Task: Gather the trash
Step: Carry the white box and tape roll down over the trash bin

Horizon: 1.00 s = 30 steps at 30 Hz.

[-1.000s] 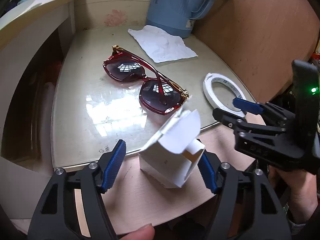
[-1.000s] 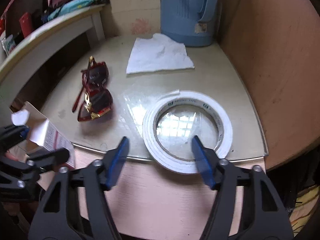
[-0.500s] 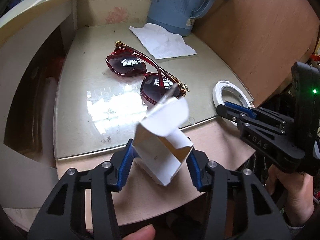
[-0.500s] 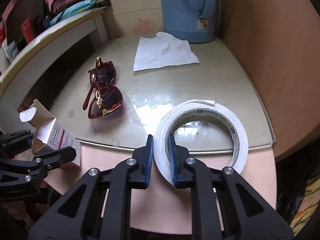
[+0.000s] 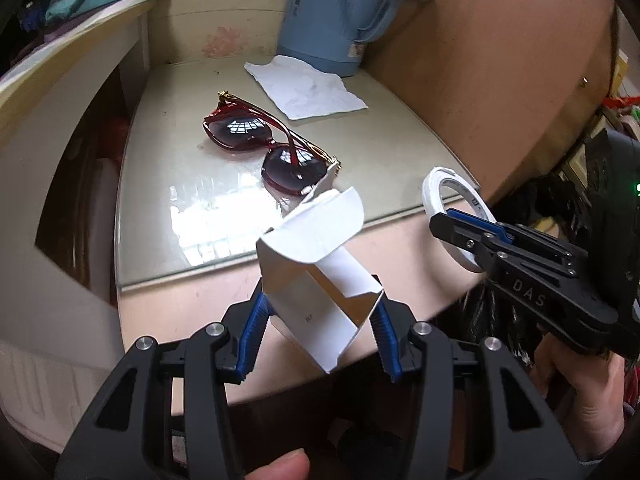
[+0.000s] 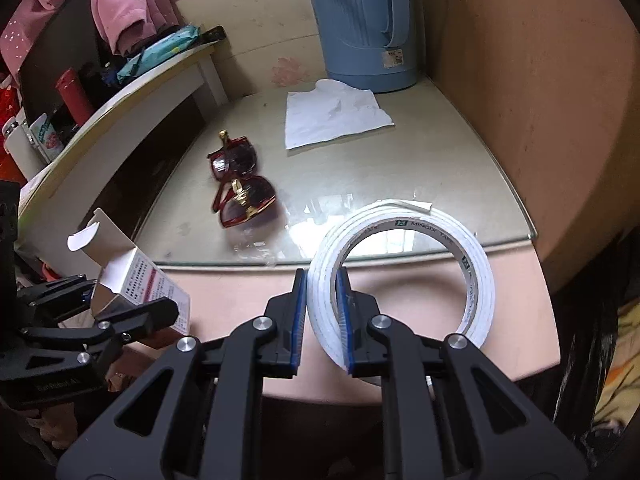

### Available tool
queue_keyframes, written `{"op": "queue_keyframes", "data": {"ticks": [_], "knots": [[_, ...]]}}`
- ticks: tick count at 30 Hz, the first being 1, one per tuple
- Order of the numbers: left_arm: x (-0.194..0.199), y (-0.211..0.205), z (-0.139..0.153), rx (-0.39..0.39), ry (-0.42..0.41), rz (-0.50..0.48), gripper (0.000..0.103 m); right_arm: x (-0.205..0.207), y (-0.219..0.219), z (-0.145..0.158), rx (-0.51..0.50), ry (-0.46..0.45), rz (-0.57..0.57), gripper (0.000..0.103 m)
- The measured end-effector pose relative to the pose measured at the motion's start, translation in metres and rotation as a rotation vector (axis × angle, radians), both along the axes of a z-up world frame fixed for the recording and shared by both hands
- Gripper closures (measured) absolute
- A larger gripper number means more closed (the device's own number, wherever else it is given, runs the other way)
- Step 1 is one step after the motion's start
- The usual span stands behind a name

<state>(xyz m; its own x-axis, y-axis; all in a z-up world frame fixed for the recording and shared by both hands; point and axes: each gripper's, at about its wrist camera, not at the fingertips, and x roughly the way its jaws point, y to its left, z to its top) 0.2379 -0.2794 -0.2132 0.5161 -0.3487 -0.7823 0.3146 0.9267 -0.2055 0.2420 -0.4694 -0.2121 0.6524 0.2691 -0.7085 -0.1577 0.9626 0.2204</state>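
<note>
My left gripper point(image 5: 320, 326) is shut on an open white cardboard box point(image 5: 320, 280) and holds it above the table's front edge; the box also shows in the right wrist view point(image 6: 140, 276). My right gripper point(image 6: 322, 304) is shut on the rim of a white tape roll point(image 6: 400, 268), lifted off the glass; the roll also shows in the left wrist view point(image 5: 452, 216). A crumpled white paper point(image 5: 306, 86) lies flat at the back of the table, also in the right wrist view point(image 6: 334, 118).
Red sunglasses point(image 5: 272, 148) lie mid-table on the glass top point(image 5: 168, 208). A blue thermos jug point(image 6: 360, 24) stands at the back. A wooden panel point(image 6: 540, 100) walls the right side. A cluttered shelf point(image 6: 120, 80) runs along the left.
My left gripper closed on the box and lifted it back toward the table edge. My right gripper closed on the tape roll's rim and raised it off the glass.
</note>
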Motion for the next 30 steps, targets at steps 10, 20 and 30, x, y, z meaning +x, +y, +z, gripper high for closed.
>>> {"op": "queue_keyframes", "data": {"ticks": [10, 20, 30], "knots": [[-0.044, 0.01, 0.017, 0.001, -0.011, 0.006, 0.056, -0.049, 0.017, 0.018, 0.018, -0.015, 0.002, 0.087], [-0.087, 0.029, 0.039, -0.013, -0.034, 0.022, 0.056, -0.107, 0.05, 0.037, 0.04, -0.041, 0.029, 0.087], [-0.152, 0.092, 0.032, -0.005, -0.013, 0.086, 0.056, -0.176, 0.108, 0.039, 0.063, -0.036, 0.093, 0.087]]}}
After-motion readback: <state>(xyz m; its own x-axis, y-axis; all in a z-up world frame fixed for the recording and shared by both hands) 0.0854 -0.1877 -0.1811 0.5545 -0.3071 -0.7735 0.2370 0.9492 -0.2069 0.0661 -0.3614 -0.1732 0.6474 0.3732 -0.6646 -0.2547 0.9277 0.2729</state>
